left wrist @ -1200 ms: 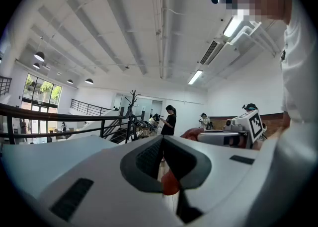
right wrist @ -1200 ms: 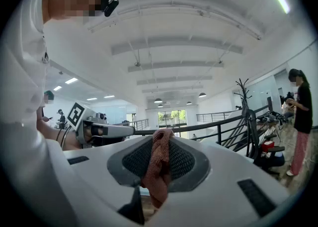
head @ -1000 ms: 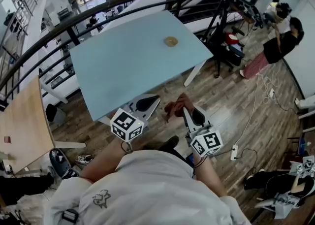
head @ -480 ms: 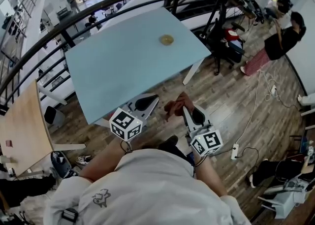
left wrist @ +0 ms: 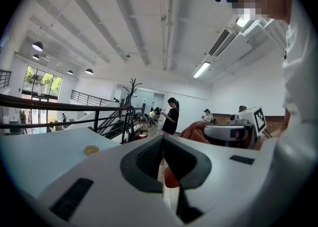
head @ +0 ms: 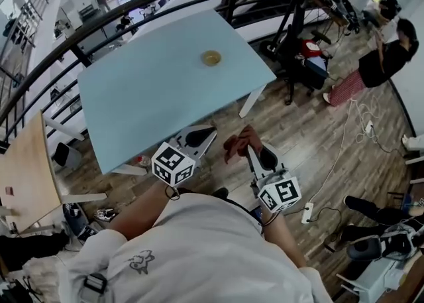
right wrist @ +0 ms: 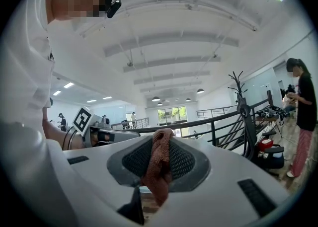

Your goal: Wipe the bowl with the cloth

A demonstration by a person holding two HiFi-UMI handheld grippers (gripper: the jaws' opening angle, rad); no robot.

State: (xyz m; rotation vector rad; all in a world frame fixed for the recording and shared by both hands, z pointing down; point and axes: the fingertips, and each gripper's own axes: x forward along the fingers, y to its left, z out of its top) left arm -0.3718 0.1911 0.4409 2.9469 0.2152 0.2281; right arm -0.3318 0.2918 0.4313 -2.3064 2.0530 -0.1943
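Two risks: the cloth (right wrist: 158, 169) could slip from the right hand-held gripper (head: 250, 150)'s pinch; the bowl (head: 211, 58) could slide, with the left hand-held gripper (left wrist: 163, 145) clenched empty.

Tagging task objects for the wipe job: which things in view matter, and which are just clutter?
Job: bowl on blue table; cloth clamped in right gripper; left gripper, shut, empty.
Lying about: wooden side table; railing; floor power strip.

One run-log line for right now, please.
left gripper: shut, empty | right gripper: shut on cloth | bowl: on table, untouched
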